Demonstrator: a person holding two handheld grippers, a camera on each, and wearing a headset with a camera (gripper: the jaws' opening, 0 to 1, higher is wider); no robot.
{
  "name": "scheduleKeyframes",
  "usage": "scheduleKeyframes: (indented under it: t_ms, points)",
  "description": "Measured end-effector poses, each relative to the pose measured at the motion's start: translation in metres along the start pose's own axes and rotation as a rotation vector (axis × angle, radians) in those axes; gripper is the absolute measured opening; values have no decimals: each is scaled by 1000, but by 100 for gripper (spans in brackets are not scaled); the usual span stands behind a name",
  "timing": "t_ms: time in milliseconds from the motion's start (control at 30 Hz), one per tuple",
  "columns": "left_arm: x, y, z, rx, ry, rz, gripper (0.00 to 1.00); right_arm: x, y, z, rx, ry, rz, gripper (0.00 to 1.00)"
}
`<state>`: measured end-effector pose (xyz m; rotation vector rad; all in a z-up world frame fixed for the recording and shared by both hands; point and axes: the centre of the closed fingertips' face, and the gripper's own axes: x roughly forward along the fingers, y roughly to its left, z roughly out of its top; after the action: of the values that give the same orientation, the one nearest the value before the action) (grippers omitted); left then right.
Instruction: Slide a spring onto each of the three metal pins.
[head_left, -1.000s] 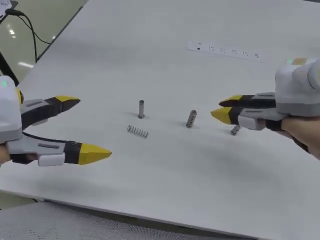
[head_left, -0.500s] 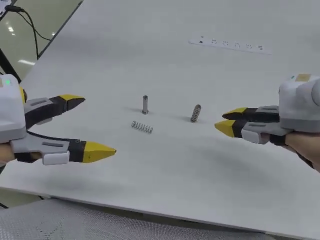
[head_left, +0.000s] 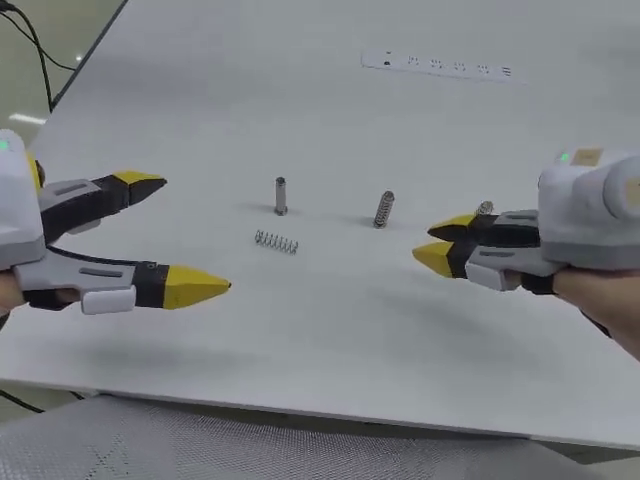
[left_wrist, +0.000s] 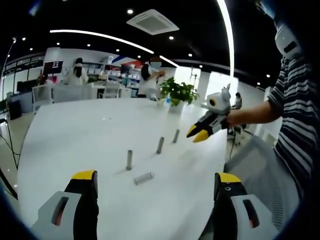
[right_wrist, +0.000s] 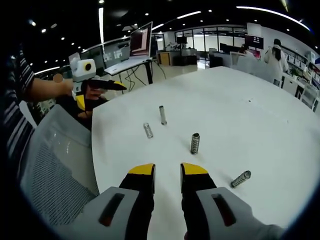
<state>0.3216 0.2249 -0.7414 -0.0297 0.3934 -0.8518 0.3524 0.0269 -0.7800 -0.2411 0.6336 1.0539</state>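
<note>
On the white table a bare metal pin (head_left: 280, 195) (left_wrist: 129, 159) (right_wrist: 162, 114) stands upright, with a loose spring (head_left: 276, 241) (left_wrist: 144, 177) (right_wrist: 148, 130) lying just in front of it. To its right a second pin (head_left: 384, 209) (left_wrist: 160, 145) (right_wrist: 195, 143) carries a spring. A third spring-covered piece (head_left: 484, 209) (right_wrist: 240, 179) peeks out behind my right gripper (head_left: 425, 243) (right_wrist: 168, 172), whose jaws are open by a narrow gap and hold nothing. My left gripper (head_left: 192, 233) (left_wrist: 156, 182) hovers wide open and empty, left of the pins.
A white power strip (head_left: 437, 67) lies at the far side of the table (head_left: 330, 340). The table's front edge runs below both grippers, with a grey mesh chair (head_left: 200, 440) under it. Other people stand in the far background.
My right gripper has drawn back from the rightmost spring-covered piece, which now shows above its jaws. The left gripper stays wide open in about the same place. The camera has shifted slightly.
</note>
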Motion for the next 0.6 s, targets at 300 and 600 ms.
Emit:
scheduleKeyframes:
  t_ms: [300, 600]
  points:
    - [-1, -3, 1, 9, 11, -14, 93, 3, 3, -2, -17, 9, -2, 18]
    - [1, -3, -2, 2, 14, -15, 93, 25, 17, 8, -65, 28, 49, 19]
